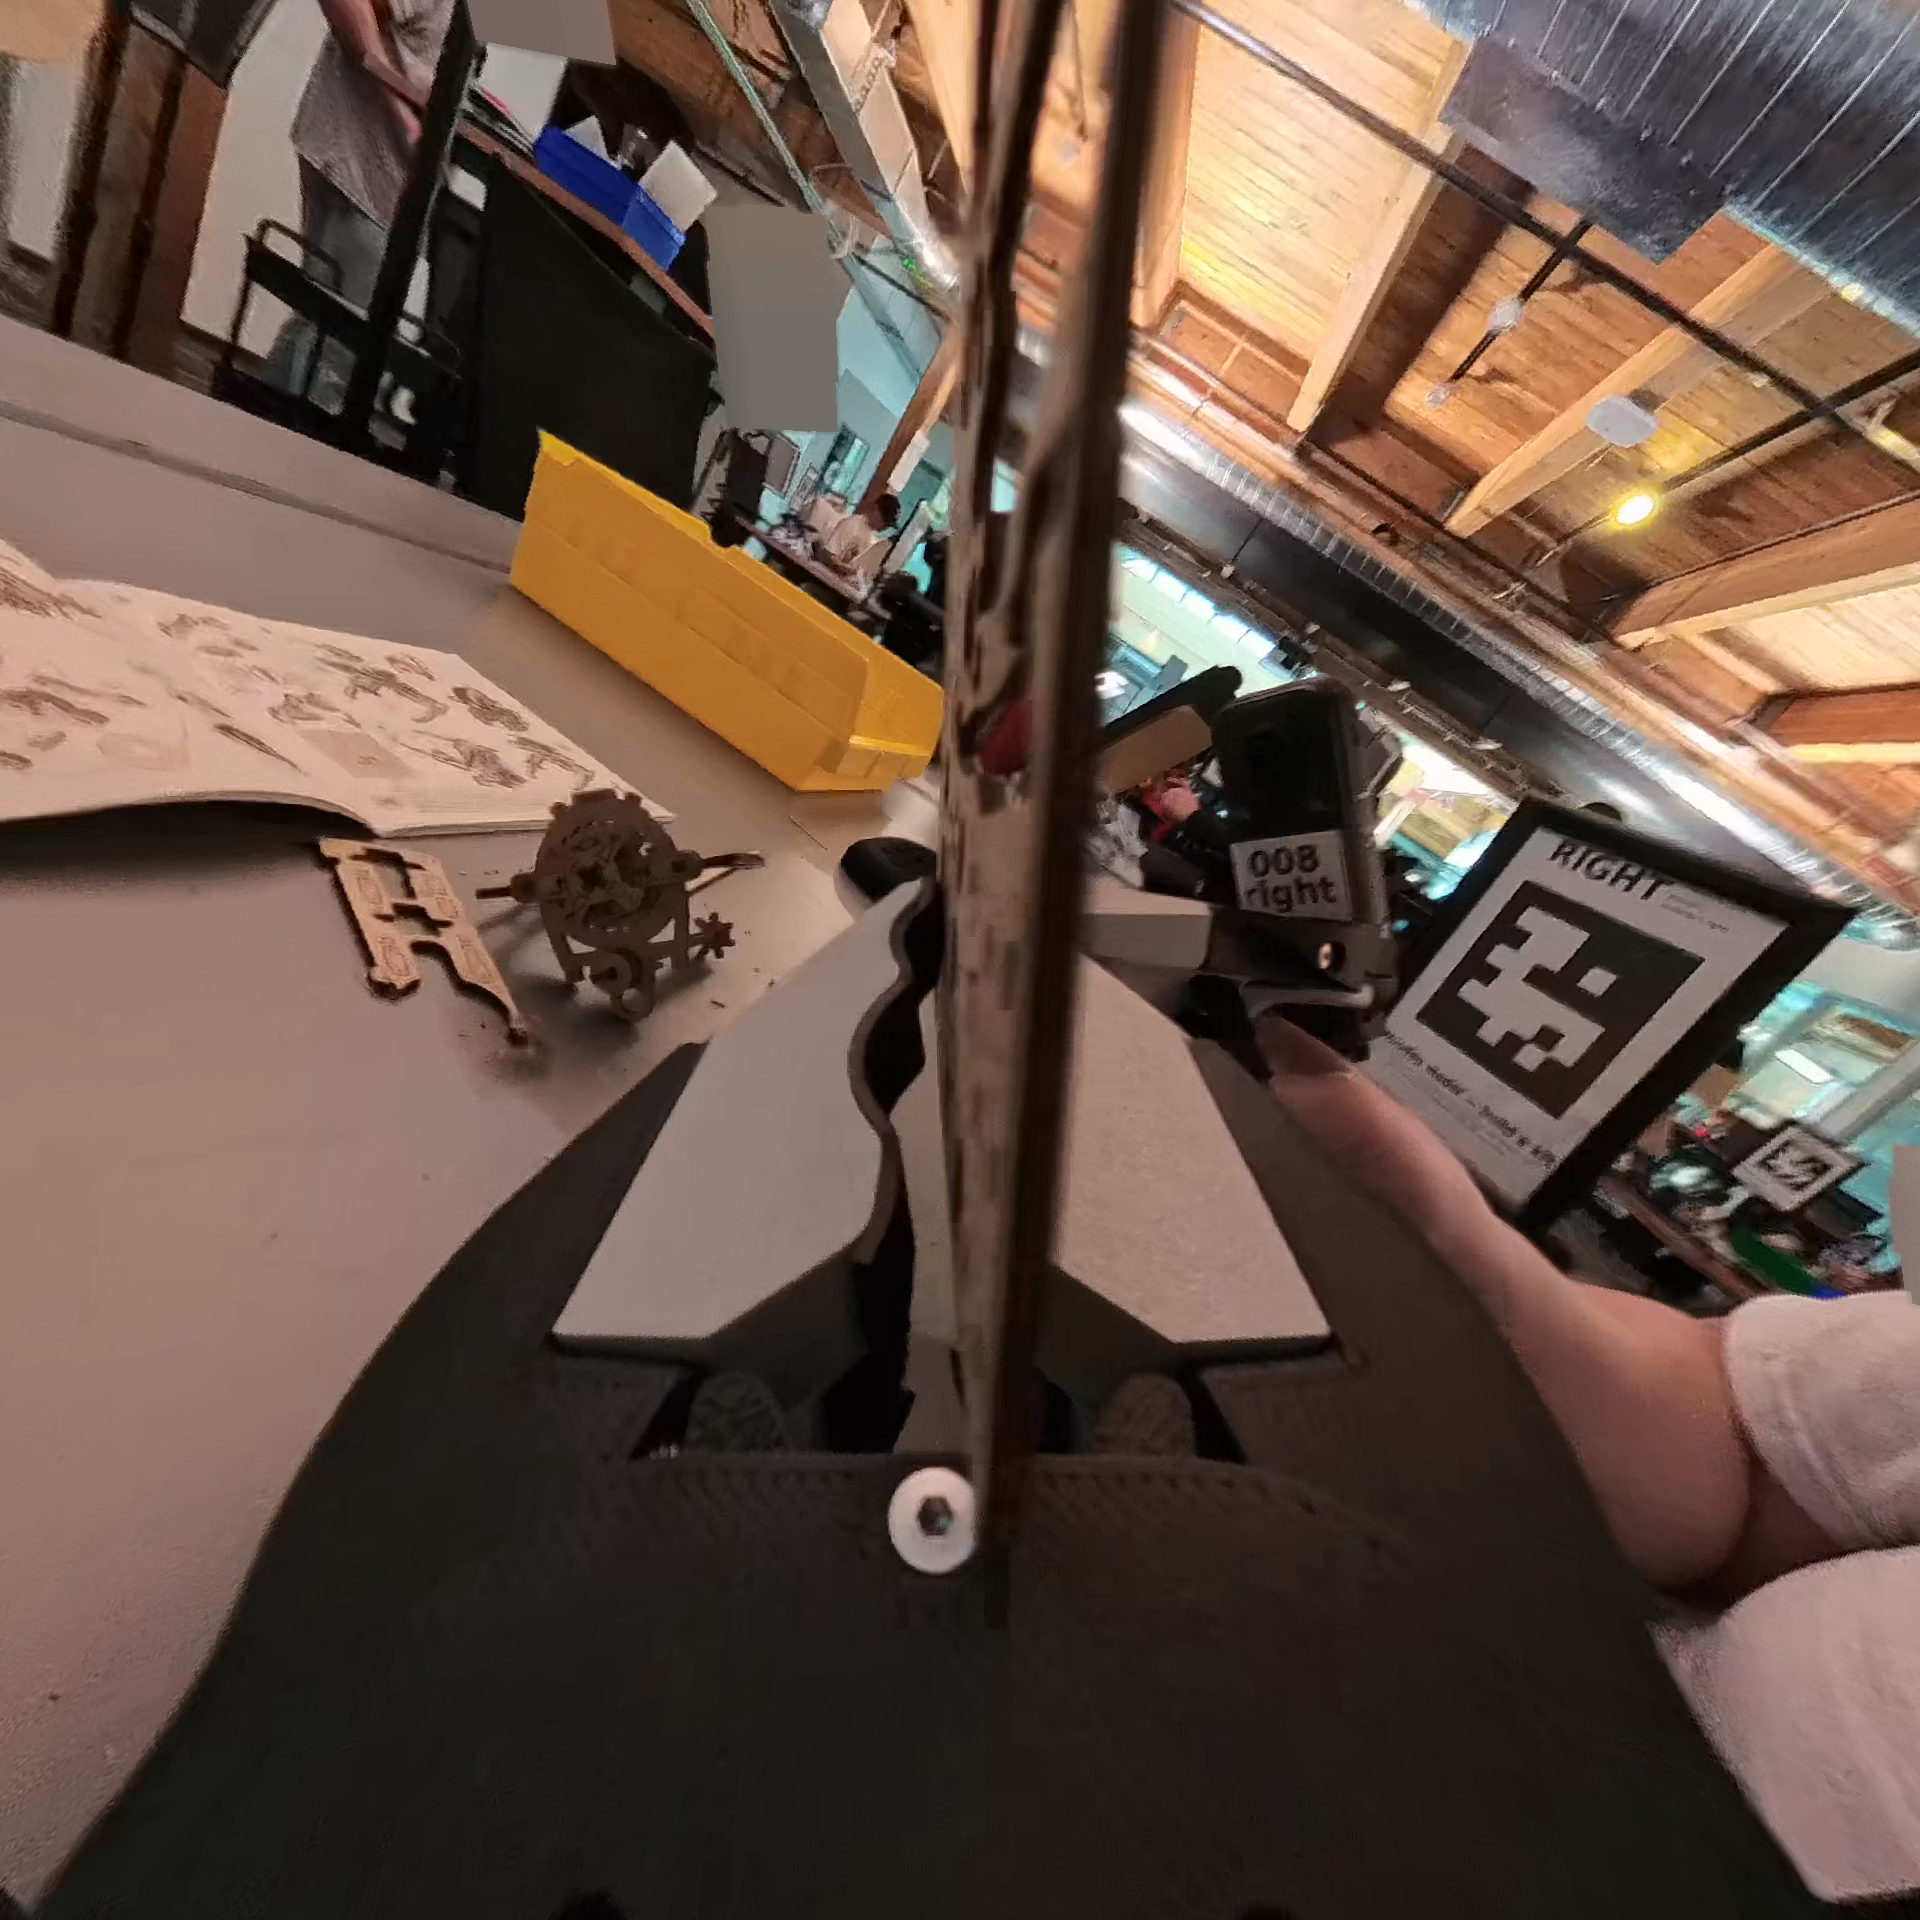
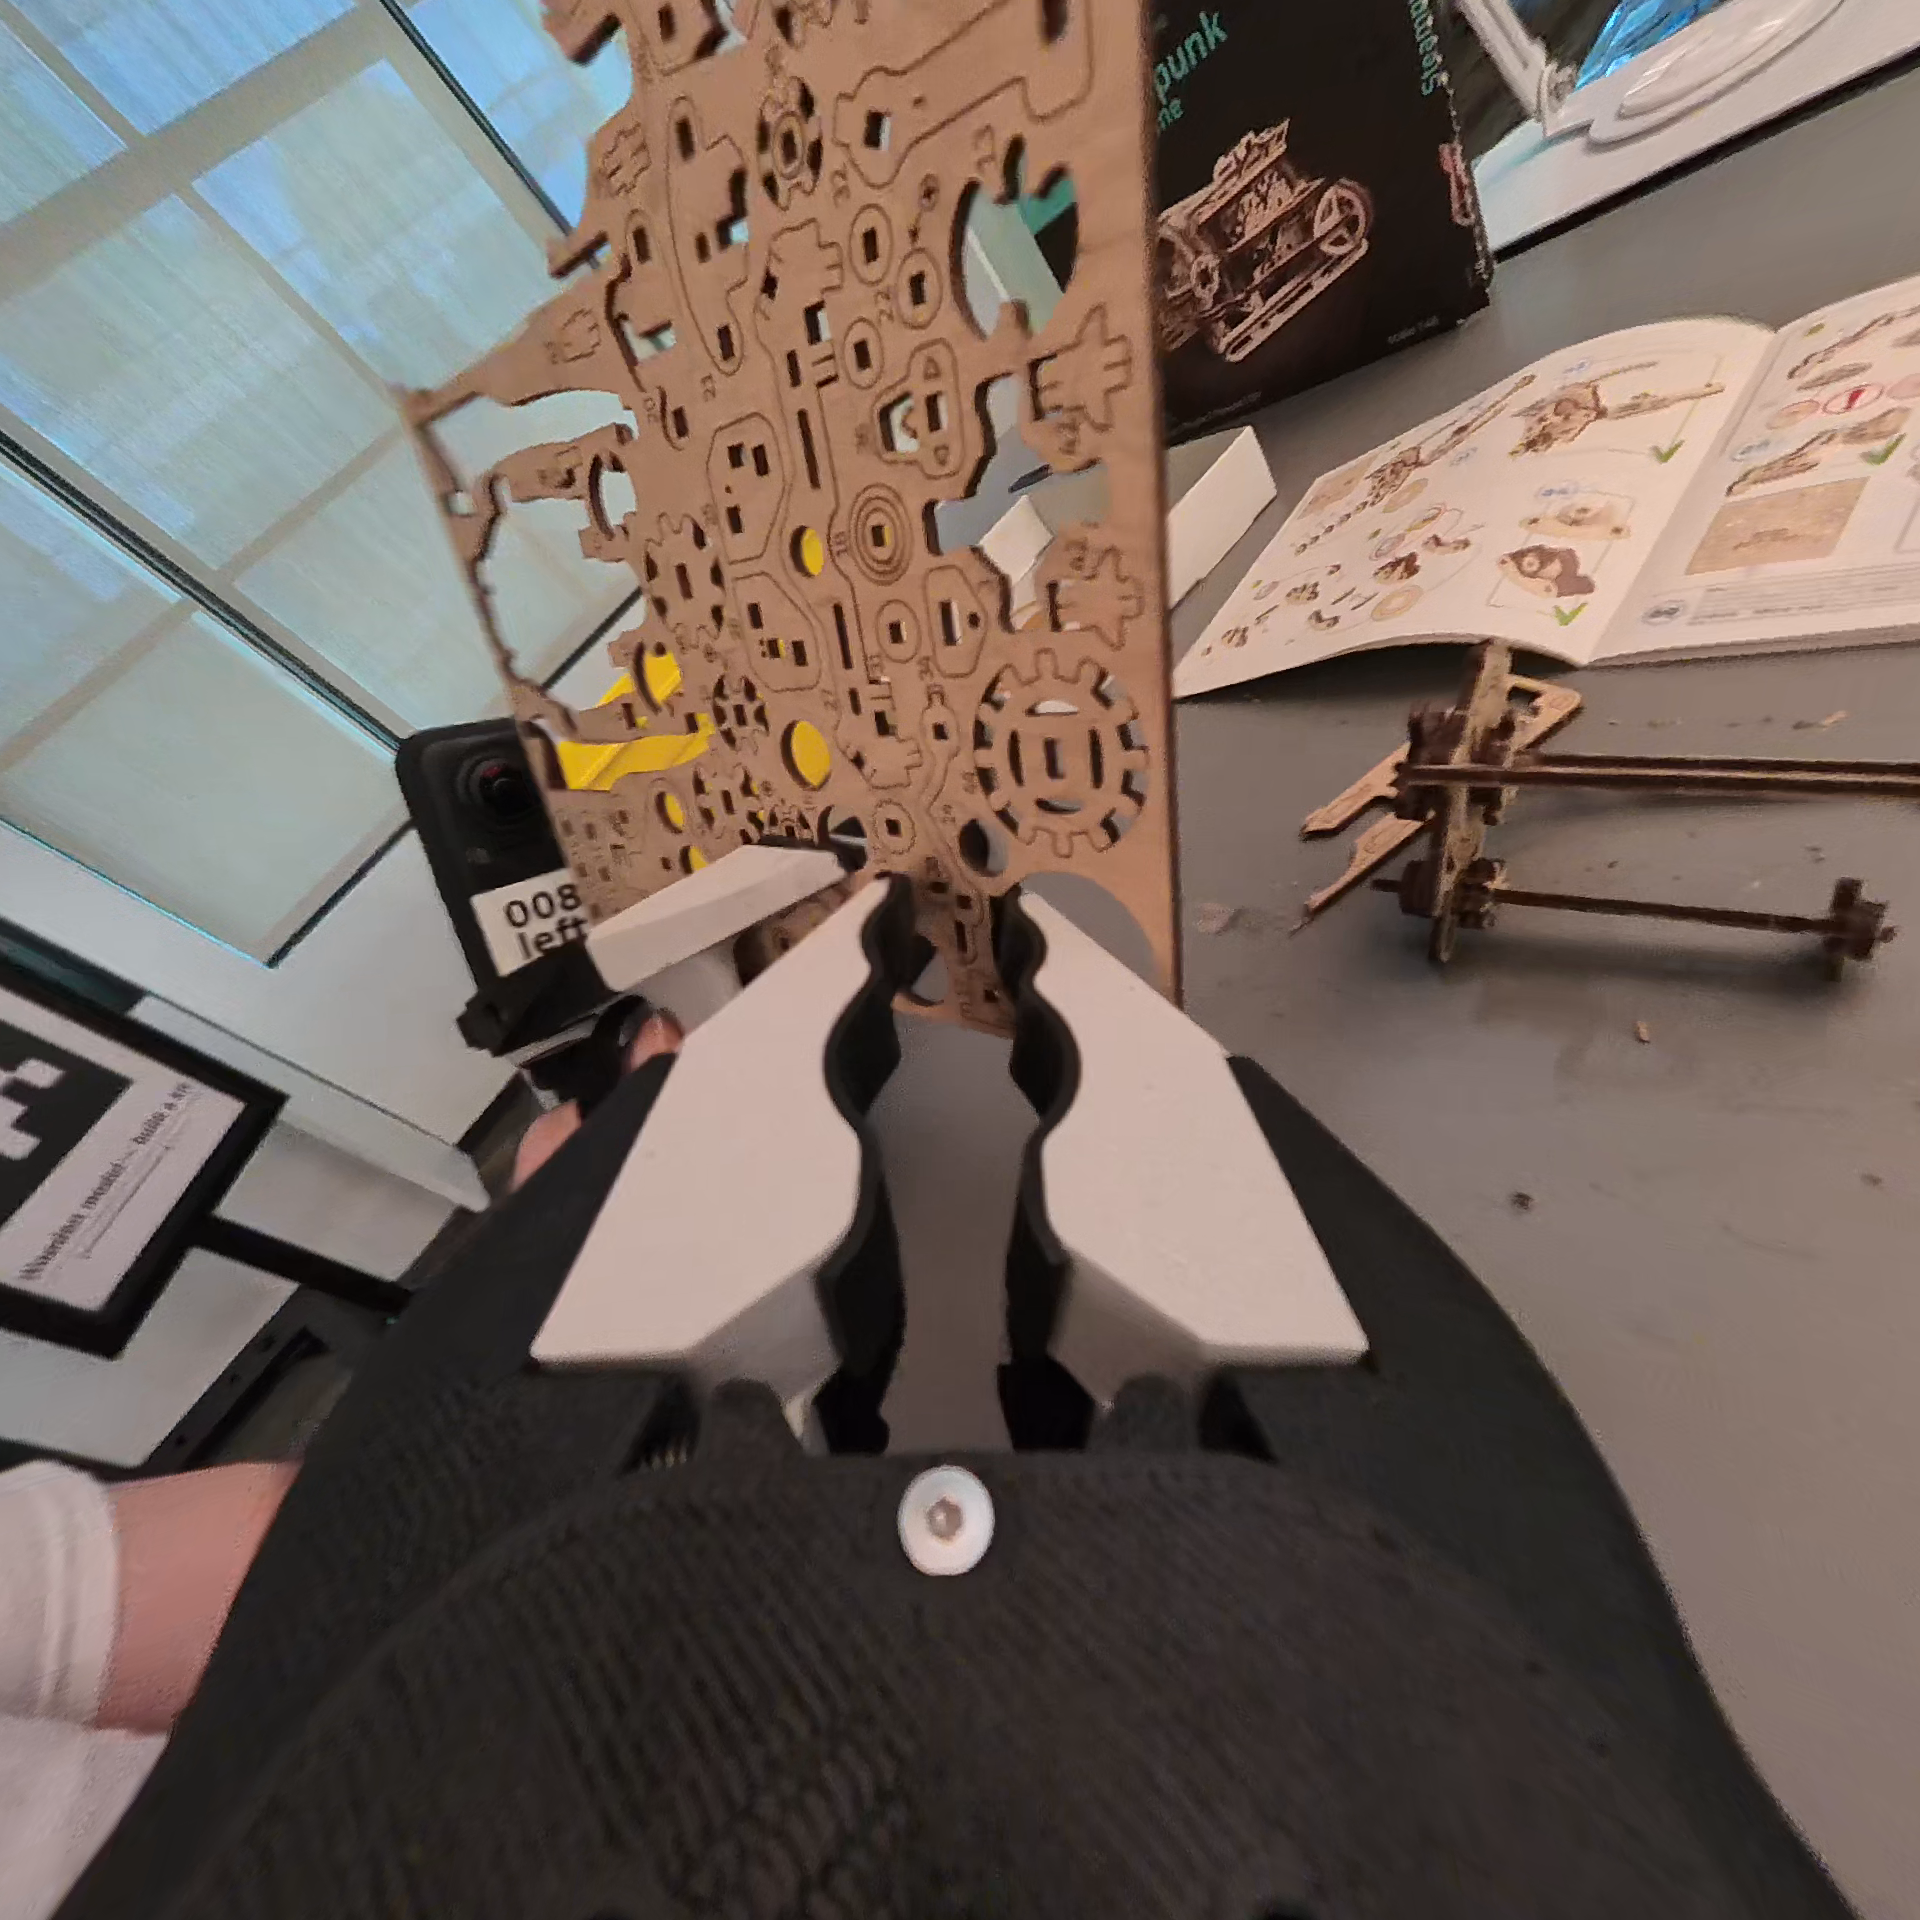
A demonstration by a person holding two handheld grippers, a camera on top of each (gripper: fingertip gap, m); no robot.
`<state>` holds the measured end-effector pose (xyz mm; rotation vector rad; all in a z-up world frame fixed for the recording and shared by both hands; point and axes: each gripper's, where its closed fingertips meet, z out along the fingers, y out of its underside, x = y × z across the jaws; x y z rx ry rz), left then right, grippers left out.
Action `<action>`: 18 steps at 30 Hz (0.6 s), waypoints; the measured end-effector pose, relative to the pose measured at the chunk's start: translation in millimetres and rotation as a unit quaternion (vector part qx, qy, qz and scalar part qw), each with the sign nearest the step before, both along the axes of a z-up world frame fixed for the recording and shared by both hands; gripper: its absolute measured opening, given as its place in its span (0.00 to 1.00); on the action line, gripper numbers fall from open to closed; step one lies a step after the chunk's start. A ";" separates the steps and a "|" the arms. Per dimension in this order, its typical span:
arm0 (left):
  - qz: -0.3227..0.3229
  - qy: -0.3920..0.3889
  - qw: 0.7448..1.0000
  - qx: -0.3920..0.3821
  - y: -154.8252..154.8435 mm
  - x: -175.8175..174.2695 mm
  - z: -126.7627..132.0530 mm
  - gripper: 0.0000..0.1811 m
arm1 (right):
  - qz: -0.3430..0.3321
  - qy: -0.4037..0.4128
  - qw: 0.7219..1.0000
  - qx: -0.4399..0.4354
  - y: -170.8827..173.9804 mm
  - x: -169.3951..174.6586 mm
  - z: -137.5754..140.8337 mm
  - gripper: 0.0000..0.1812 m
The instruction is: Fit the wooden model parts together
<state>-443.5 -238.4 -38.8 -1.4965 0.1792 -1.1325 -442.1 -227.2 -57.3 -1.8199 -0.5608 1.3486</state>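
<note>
My left gripper (image 1: 992,935) is shut on a thin laser-cut wooden sheet (image 1: 1029,416) and holds it upright, edge-on to its camera. In the right wrist view the sheet (image 2: 831,468) faces me, with many gear and plate parts still in it and several empty cut-outs. My right gripper (image 2: 956,909) is partly open, its fingertips at the sheet's bottom edge on either side of a small part. A part-built wooden model (image 1: 613,904) with axles lies on the grey table (image 1: 208,1143); it also shows in the right wrist view (image 2: 1465,821). A loose flat wooden piece (image 1: 416,925) lies beside it.
An open instruction booklet (image 1: 260,707) (image 2: 1558,499) lies behind the model. A yellow bin (image 1: 727,644) stands at the table's far side. The kit's dark box (image 2: 1309,208) stands behind the sheet. A person stands far back (image 1: 364,125). Wood crumbs dot the table. The tips of both grippers are at nearly the same place. Between my right fingertips and the loose flat wooden piece (image 1: 416,925) there is roughly 12 cm.
</note>
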 end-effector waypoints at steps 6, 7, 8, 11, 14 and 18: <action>-0.025 -0.027 0.999 -0.004 3.2 -3.5 2.2 0.01 | 0.013 -0.006 1.000 -0.008 1.2 -0.6 3.0 0.08; -0.023 -0.026 0.999 -0.006 3.9 -4.0 1.7 0.01 | 0.015 -0.003 1.000 -0.010 1.0 -1.0 3.1 0.08; -0.021 -0.026 0.999 -0.006 4.3 -4.6 1.5 0.01 | 0.017 0.003 1.000 -0.014 0.7 -1.6 3.0 0.08; -0.025 -0.034 0.999 -0.010 4.5 -5.5 1.6 0.01 | 0.034 0.022 0.999 -0.028 -2.0 -2.8 4.0 0.10; -0.027 -0.038 0.999 -0.009 3.7 -5.6 2.3 0.00 | 0.045 0.015 0.999 -0.017 -6.3 -2.7 4.6 0.13; -0.036 -0.049 0.998 -0.022 4.1 -4.1 0.3 0.00 | 0.056 0.004 0.998 0.015 -14.7 -2.1 9.1 0.22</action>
